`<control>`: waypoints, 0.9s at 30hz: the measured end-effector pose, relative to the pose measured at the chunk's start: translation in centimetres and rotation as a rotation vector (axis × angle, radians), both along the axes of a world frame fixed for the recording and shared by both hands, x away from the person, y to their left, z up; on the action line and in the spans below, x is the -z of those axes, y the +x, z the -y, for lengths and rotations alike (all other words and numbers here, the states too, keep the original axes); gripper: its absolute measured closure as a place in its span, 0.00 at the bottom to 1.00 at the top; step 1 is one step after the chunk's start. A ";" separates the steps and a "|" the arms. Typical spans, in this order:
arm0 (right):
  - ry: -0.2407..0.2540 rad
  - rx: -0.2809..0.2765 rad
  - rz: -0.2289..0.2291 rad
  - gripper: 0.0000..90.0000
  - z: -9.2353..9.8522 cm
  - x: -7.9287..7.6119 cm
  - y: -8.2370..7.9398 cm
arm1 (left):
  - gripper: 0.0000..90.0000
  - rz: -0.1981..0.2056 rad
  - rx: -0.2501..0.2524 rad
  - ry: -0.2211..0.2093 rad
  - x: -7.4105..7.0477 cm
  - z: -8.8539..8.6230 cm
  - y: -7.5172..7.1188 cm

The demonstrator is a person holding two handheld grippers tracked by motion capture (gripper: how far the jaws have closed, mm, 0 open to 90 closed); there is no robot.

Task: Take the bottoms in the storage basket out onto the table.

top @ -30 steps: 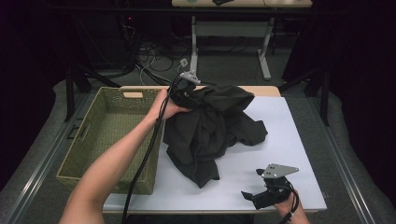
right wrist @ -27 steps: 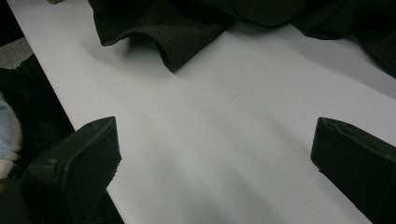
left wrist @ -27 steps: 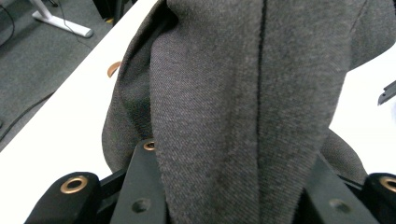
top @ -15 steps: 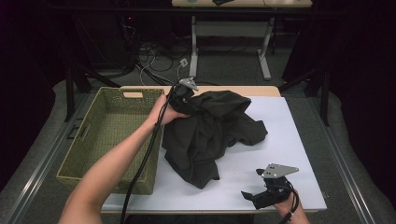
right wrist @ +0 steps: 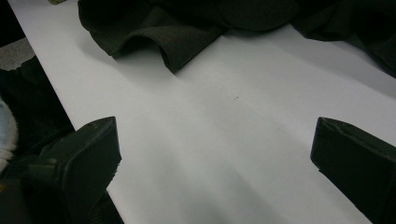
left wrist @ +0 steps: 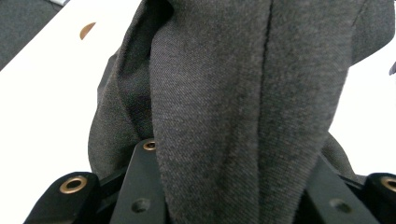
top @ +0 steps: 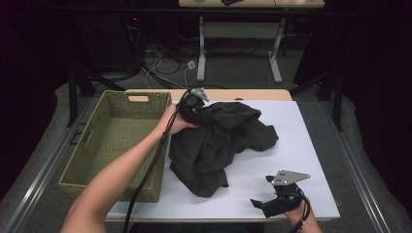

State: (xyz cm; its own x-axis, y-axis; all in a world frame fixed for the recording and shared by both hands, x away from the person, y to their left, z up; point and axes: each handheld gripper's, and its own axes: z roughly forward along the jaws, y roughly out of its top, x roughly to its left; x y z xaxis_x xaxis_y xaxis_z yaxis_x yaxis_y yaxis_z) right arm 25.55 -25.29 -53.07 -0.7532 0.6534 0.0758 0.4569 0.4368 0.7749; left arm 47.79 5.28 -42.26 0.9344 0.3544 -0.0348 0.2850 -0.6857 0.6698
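Gripping a fold of the dark garment beside the wicker basket, left gripper is clenched; right gripper rests released on the white table.

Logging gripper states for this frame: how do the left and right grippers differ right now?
The left gripper is shut on the dark garment at the table's far side by the wicker basket; the right gripper is open, holding nothing, at the near edge of the white table. Both are black and hand-held.
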 end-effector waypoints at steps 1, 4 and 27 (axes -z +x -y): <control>-0.002 0.000 -0.001 0.01 0.0 0.0 0.0 | 0.75 -0.003 -0.002 0.002 0.1 0.0 0.0; -0.006 0.001 0.001 0.01 0.0 0.0 0.0 | 0.75 -0.007 0.001 0.010 0.4 0.2 0.0; -0.004 -0.009 0.000 0.01 -0.2 0.0 0.2 | 0.73 -0.055 0.041 0.119 4.5 3.0 -0.9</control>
